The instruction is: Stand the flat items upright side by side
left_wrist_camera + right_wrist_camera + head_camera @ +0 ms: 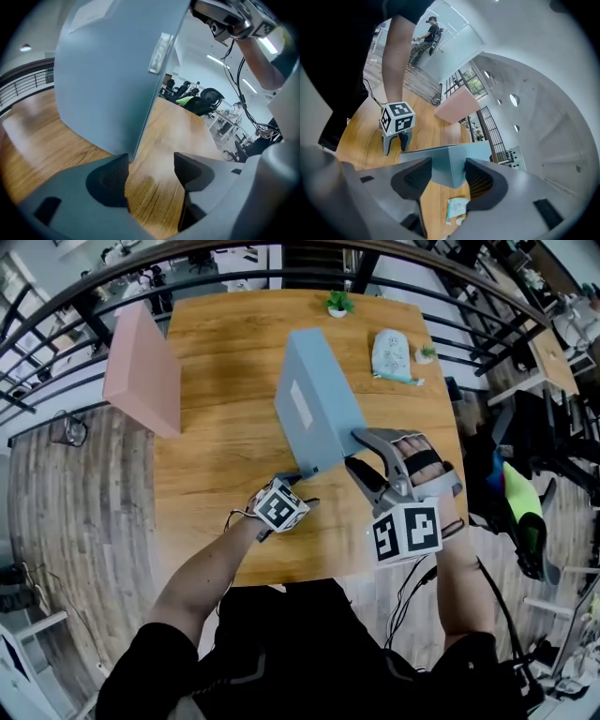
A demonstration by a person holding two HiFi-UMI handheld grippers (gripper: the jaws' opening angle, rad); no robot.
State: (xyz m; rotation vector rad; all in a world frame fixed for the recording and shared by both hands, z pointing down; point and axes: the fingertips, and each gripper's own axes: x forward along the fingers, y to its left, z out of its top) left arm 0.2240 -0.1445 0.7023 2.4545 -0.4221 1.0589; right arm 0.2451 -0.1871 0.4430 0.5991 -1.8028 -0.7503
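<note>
On wood table (216, 474): tipping blue box (314, 399) up w/ right gripper (357, 452) clamped on edge; left gripper (302, 489) wide open, empty. Nxt: stand it beside pink box (141, 371), 2 abreast.

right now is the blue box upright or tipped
Tipped: the blue box leans on its lower edge on the table, its corner between the right gripper's jaws.

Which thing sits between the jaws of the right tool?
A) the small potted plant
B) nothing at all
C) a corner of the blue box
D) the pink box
C: in the right gripper view the right tool has a jaw on either side of a corner of the blue box, while the pink box stands apart at the table's left edge.
</note>
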